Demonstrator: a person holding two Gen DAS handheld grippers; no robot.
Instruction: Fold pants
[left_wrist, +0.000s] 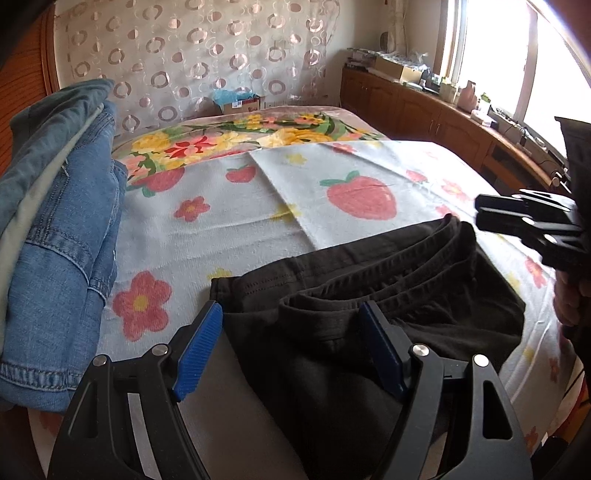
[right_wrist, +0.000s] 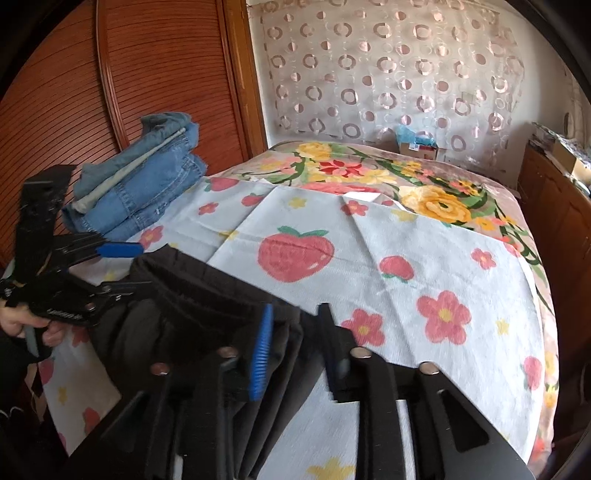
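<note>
Denim (left_wrist: 55, 236) lies stacked at the left edge of the bed (left_wrist: 266, 206), a folded pile of blue jeans with a pale grey garment tucked between the layers; from the right wrist view the same stack (right_wrist: 136, 188) sits against a ribbed wooden panel (right_wrist: 155, 74). Just right of it, the left hand-held gripper (left_wrist: 291, 332) hovers with its jaws wide apart, blue ribbed pads (left_wrist: 199, 350) on either side of the black pants (left_wrist: 369, 295), which lie bunched on the strawberry-and-flower print sheet (left_wrist: 362, 192) near the front edge of the bed. The pants' waistband faces away from the camera, its stitched hem showing. One pad touches or nearly touches the dark cloth, though no grip is closed on it. In the right wrist view the left hand-held gripper (right_wrist: 129, 266) shows again, held in a bare hand (right_wrist: 26, 325), open over the crumpled fabric (right_wrist: 207, 295). Farther right, the right hand-held gripper (right_wrist: 295, 332) stands with a narrow gap between its fingers at the pants' right edge; whether it pinches cloth cannot be told. Wooden cabinets (left_wrist: 424, 107) run along the bright window (left_wrist: 491, 55) at far right.
</note>
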